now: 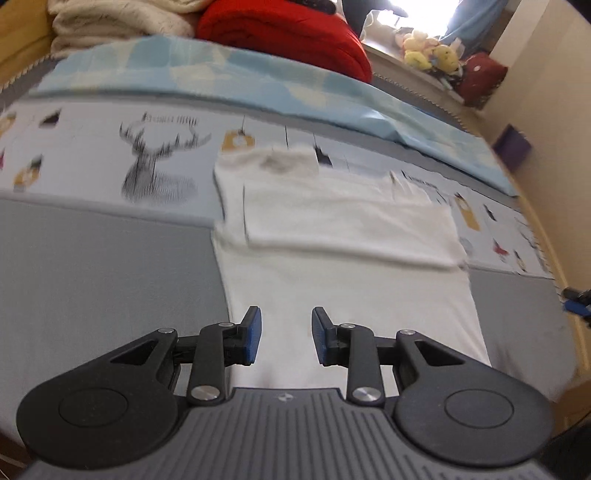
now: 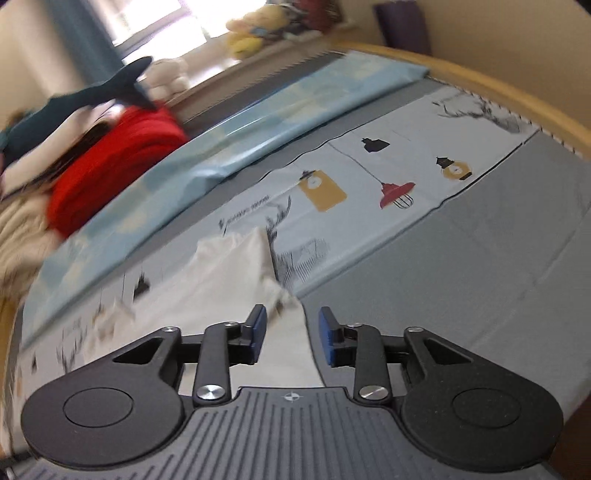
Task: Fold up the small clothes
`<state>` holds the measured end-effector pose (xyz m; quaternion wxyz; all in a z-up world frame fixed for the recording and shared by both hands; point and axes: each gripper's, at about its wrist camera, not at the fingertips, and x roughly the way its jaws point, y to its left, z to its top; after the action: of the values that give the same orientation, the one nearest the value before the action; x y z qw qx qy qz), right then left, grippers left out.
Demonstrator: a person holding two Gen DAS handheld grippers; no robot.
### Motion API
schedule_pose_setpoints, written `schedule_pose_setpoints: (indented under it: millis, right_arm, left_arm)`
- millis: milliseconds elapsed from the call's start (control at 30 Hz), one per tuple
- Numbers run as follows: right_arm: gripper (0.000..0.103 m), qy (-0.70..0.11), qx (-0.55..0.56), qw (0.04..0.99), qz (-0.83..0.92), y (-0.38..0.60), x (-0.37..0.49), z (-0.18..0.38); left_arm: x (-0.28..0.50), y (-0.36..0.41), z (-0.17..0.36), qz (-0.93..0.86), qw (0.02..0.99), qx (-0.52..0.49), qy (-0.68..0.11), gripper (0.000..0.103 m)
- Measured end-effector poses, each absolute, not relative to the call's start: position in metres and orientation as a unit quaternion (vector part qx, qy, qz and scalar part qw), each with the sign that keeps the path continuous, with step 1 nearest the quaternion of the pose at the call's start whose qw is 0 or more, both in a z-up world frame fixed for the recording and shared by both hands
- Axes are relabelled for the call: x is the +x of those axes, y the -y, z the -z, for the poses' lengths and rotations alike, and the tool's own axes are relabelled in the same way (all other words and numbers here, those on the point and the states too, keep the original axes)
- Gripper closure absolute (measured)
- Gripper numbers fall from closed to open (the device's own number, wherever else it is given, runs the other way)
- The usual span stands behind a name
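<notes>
A small white T-shirt [image 1: 343, 258] lies flat on the bed, its sleeves folded inward across the chest and its collar at the far end. My left gripper [image 1: 286, 338] is open and empty, just above the shirt's near hem. In the right wrist view the same shirt [image 2: 229, 280] lies to the left and ahead, with its right edge running between the fingers. My right gripper [image 2: 291, 336] is open and empty, over that edge of the shirt.
The bed sheet [image 1: 110, 266] is grey with a printed band of deer and lanterns. A folded light blue cloth [image 1: 229, 74] lies beyond it. A red blanket [image 1: 288, 33] and cream blanket [image 1: 110, 22] are at the back. A wooden bed frame [image 2: 480, 81] borders the mattress.
</notes>
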<state>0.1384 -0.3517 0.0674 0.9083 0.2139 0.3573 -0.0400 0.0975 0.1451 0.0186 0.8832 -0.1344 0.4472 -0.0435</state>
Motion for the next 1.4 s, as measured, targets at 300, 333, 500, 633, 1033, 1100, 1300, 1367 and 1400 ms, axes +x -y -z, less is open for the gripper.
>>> schedule_pose_setpoints:
  millis: [300, 333, 500, 633, 1033, 1100, 1300, 1367, 1400]
  right_arm:
    - [0.069, -0.447, 0.206, 0.87, 0.036, 0.374, 0.057, 0.034]
    - [0.069, -0.455, 0.192, 0.868, 0.045, 0.373, 0.055, 0.041]
    - [0.069, -0.481, 0.189, 0.854, 0.054, 0.375, 0.058, 0.063]
    - [0.069, -0.502, 0.186, 0.844, 0.038, 0.365, 0.052, 0.078]
    - [0.068, -0.523, 0.151, 0.838, 0.031, 0.35, 0.051, 0.09]
    - [0.072, -0.524, 0.142, 0.839, 0.027, 0.347, 0.053, 0.091]
    - [0.096, -0.506, 0.163, 0.847, 0.004, 0.349, 0.047, 0.079]
    - [0.095, -0.505, 0.165, 0.847, 0.009, 0.351, 0.046, 0.079]
    - [0.094, -0.51, 0.163, 0.844, 0.015, 0.351, 0.046, 0.081]
  left_arm:
    - [0.039, -0.151, 0.061, 0.003, 0.84, -0.141, -0.524, 0.079]
    - [0.039, -0.152, 0.065, 0.001, 0.836, -0.141, -0.53, 0.079]
    - [0.033, -0.157, 0.08, -0.007, 0.819, -0.176, -0.547, 0.079]
    - [0.023, -0.158, 0.088, -0.012, 0.814, -0.165, -0.556, 0.079]
    - [0.023, -0.161, 0.103, -0.026, 0.805, -0.148, -0.574, 0.08]
    - [0.022, -0.16, 0.102, -0.024, 0.806, -0.146, -0.573, 0.091]
    - [0.017, -0.16, 0.094, -0.017, 0.812, -0.158, -0.562, 0.096]
    - [0.018, -0.162, 0.099, -0.023, 0.804, -0.163, -0.572, 0.093]
    - [0.019, -0.163, 0.101, -0.029, 0.8, -0.166, -0.576, 0.088]
